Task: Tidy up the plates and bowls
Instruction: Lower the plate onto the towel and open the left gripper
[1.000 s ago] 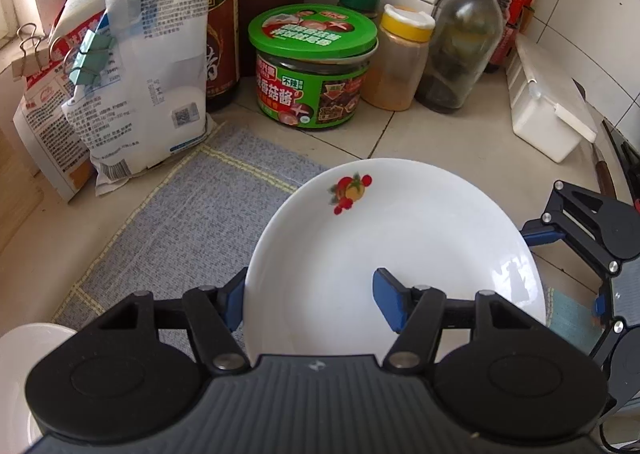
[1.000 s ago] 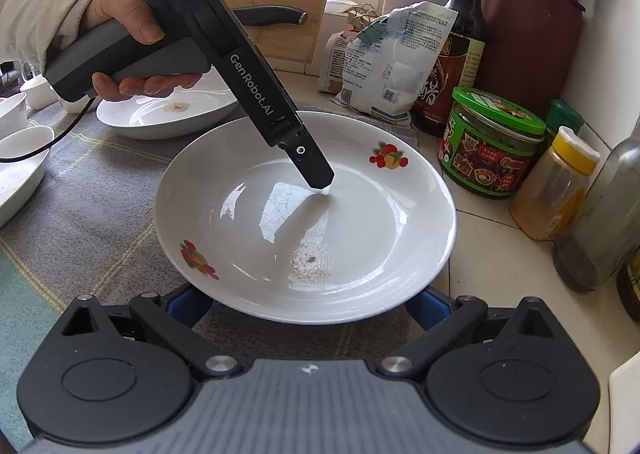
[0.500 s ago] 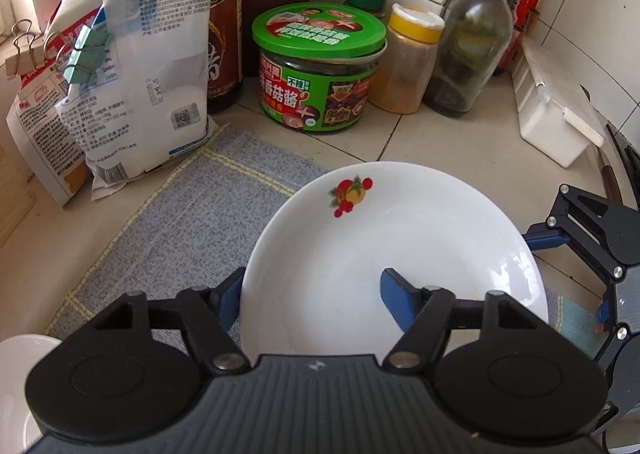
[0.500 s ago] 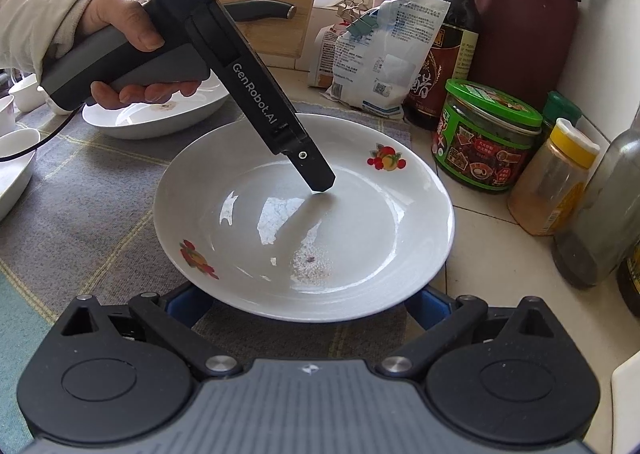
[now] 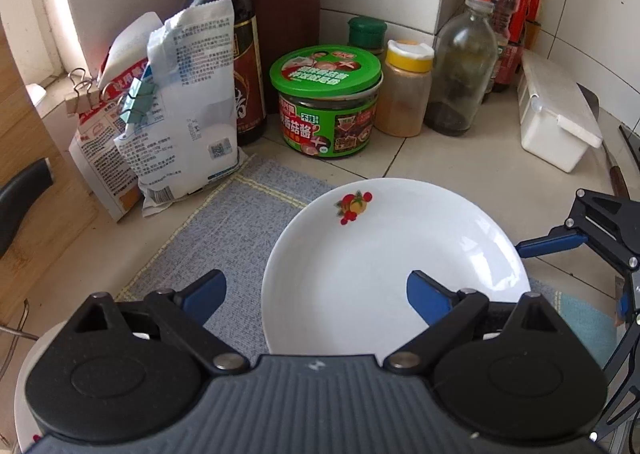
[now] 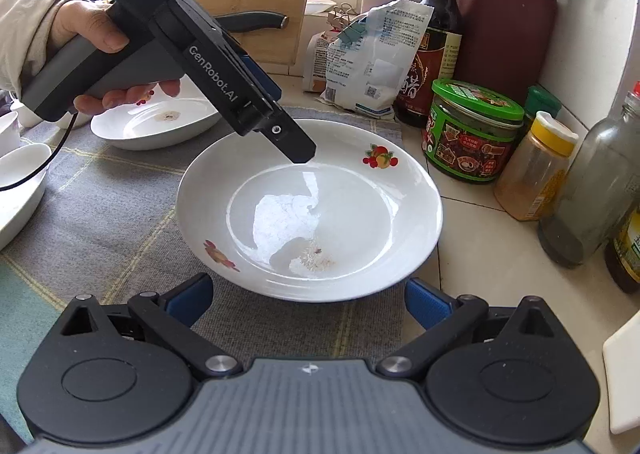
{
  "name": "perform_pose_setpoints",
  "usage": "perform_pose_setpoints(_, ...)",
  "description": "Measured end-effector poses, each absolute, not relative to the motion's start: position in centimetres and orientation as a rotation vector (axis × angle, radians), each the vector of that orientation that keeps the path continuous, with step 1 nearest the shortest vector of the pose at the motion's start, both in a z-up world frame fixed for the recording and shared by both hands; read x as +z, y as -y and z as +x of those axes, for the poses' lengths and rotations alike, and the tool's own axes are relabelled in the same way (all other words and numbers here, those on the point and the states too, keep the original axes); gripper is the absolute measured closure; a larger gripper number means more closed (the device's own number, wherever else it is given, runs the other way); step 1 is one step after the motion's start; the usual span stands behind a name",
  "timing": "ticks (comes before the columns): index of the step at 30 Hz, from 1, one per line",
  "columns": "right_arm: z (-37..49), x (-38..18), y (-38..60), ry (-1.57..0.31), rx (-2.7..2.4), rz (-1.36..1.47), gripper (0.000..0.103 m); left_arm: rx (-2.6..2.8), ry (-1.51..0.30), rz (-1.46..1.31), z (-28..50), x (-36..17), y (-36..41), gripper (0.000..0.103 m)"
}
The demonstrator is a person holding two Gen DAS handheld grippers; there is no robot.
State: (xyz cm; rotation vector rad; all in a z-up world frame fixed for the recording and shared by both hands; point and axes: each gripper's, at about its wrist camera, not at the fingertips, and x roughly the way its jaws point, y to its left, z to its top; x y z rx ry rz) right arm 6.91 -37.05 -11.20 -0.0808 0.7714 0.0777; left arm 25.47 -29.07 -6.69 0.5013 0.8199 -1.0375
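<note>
A white deep plate with fruit prints (image 5: 384, 266) (image 6: 312, 210) lies on the grey mat (image 5: 240, 230). My left gripper (image 5: 316, 294) is open, lifted above the plate's left rim, one blue finger over the mat and one over the plate. In the right wrist view its tip (image 6: 298, 152) hovers over the plate's far side. My right gripper (image 6: 306, 300) is open just before the plate's near rim, its fingers wider than the plate's base. A second white plate (image 6: 156, 126) sits at the back left, under the hand.
Along the wall stand a green-lidded jar (image 5: 326, 102), a yellow-capped spice jar (image 5: 406, 90), a glass bottle (image 5: 460, 70), a soy sauce bottle (image 5: 224, 34), clipped bags (image 5: 180, 110) and a white box (image 5: 556, 118). White bowls (image 6: 20, 182) sit at the left. A knife block (image 6: 504, 22) stands behind.
My left gripper has risen and pulled back off the plate, its fingers opening wider. My right gripper has backed away from the plate's near rim. The plate rests on the mat.
</note>
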Motion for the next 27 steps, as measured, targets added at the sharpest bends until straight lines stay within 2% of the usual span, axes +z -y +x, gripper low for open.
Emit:
perform_pose_setpoints(15,2.0,-8.6,34.3,-0.791,-0.035,-0.022,0.000,-0.972,-0.723,0.411,15.4,-2.1,23.0,0.006)
perform_pose_setpoints(27,-2.9,-7.6,31.7,-0.774,-0.005,-0.048,0.000,-0.815,-0.764,0.259,6.0,-2.9,17.1,0.006)
